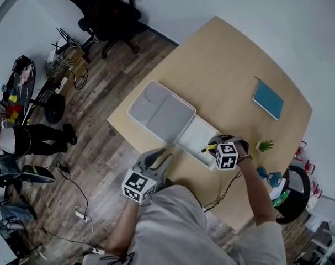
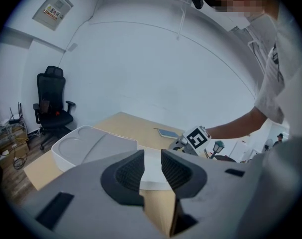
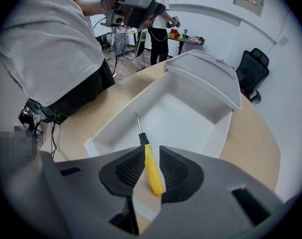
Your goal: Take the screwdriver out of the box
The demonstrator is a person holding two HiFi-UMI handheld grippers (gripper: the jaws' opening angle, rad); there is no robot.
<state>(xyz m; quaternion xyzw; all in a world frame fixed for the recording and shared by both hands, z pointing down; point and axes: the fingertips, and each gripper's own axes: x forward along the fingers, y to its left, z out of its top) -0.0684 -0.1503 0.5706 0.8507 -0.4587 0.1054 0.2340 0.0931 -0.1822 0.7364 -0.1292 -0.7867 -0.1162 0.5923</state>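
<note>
The yellow-handled screwdriver (image 1: 207,147) (image 3: 153,177) is clamped by its handle in my right gripper (image 1: 212,146) (image 3: 151,159), its metal tip pointing out over the near rim of the white box (image 1: 196,134) (image 3: 183,111). The box stands open and shows nothing else inside, and its lid (image 1: 161,112) (image 2: 91,143) is folded back flat on the table. My left gripper (image 1: 158,158) (image 2: 152,171) hovers off the table's near edge, by the box corner. Its jaws stand a narrow gap apart with nothing between them.
On the wooden table (image 1: 222,59) lie a blue notebook (image 1: 267,99) and a small potted plant (image 1: 264,146) to the right of the box. A black office chair (image 1: 104,10) stands beyond the table. A person (image 1: 24,139) and cables are on the floor at left.
</note>
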